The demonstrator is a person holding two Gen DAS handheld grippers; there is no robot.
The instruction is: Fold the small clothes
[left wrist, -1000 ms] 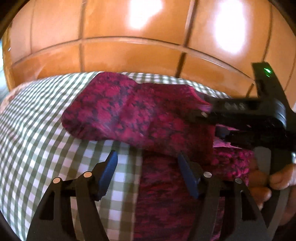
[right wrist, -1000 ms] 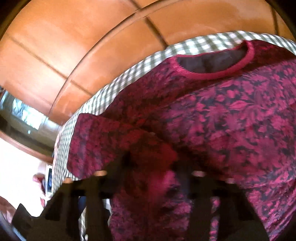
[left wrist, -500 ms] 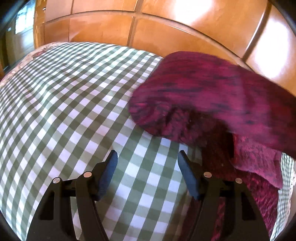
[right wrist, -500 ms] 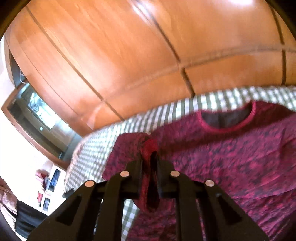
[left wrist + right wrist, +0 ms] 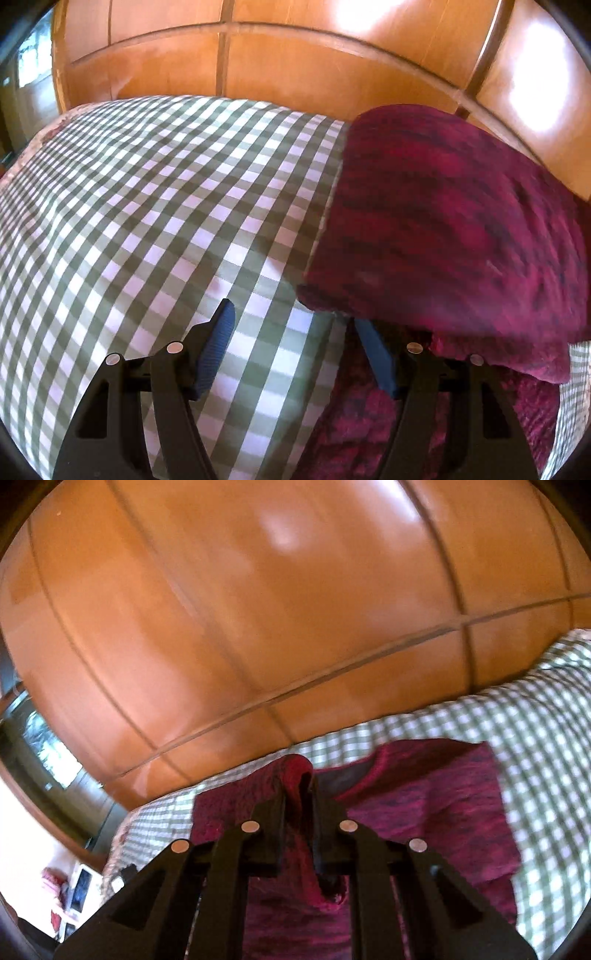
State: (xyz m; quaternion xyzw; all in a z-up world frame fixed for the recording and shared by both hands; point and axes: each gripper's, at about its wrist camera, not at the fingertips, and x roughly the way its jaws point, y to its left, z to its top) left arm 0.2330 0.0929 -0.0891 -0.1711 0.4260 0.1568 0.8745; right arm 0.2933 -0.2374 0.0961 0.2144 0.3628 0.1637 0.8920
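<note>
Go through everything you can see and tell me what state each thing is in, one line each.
Red top: lying on the cloth, neck opening showing, one part lifted.
Sleeve: pinched and raised off the cloth, draping over the top.
Right gripper: shut on the sleeve.
Left gripper: open, nothing between its fingers.
Checked cloth: spread out, slightly rippled.

We take this for a bedroom in a home. A bed under a green-and-white checked sheet (image 5: 155, 221) stands against glossy wooden wardrobe panels (image 5: 240, 609), and a magenta patterned top (image 5: 436, 812) lies spread on it. At the left edge of the right wrist view we see a lower floor area with small household things (image 5: 74, 890), too blurred to name.
</note>
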